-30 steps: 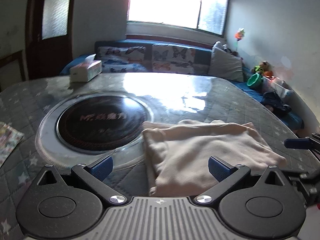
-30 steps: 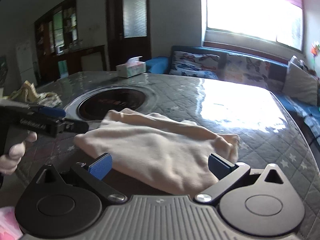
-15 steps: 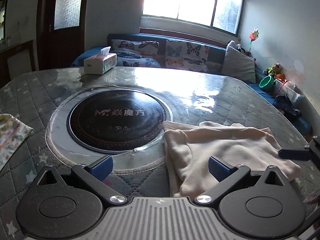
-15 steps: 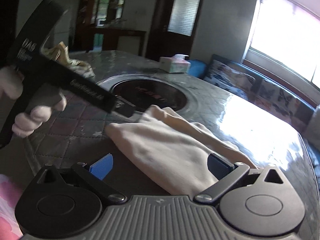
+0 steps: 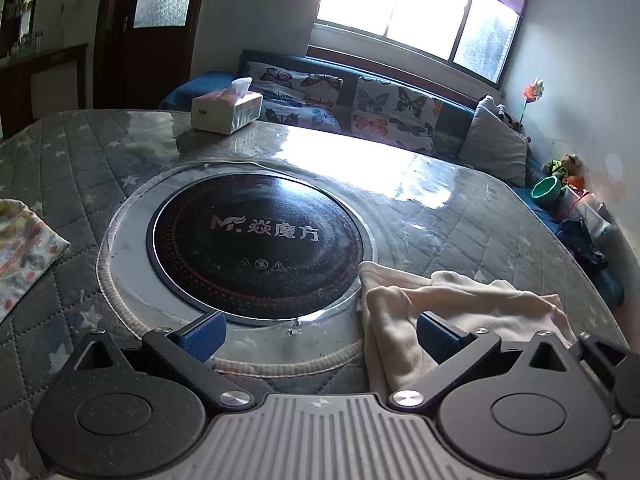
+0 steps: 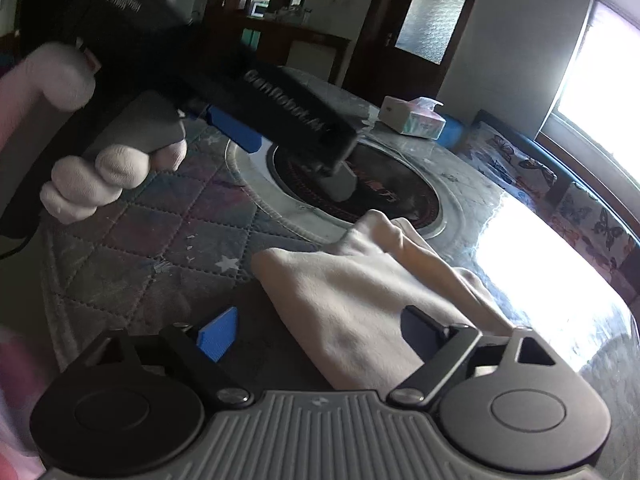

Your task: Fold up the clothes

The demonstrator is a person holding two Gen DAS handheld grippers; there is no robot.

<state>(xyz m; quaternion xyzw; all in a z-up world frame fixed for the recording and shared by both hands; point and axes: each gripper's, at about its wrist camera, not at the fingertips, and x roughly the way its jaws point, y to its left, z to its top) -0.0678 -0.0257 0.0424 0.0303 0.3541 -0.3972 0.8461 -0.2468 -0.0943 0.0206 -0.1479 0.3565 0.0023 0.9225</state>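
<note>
A cream folded garment [image 5: 472, 304] lies on the quilted table, right of the round black hob [image 5: 256, 244]. My left gripper [image 5: 320, 334] is open and empty, its right finger over the garment's left edge. In the right wrist view the same garment [image 6: 352, 300] lies between and beyond my open right gripper [image 6: 316, 334], which holds nothing. The left gripper's body [image 6: 224, 92], held by a gloved hand [image 6: 100, 176], crosses above the hob there.
A tissue box [image 5: 226, 106] stands at the table's far edge. A patterned cloth [image 5: 24, 248] lies at the left edge. A sofa with butterfly cushions [image 5: 360, 104] runs under the window behind the table.
Both grippers have swung to the left. The garment has slid to the right in the left view, and the left gripper now looms larger in the right view. The jaws stay open.
</note>
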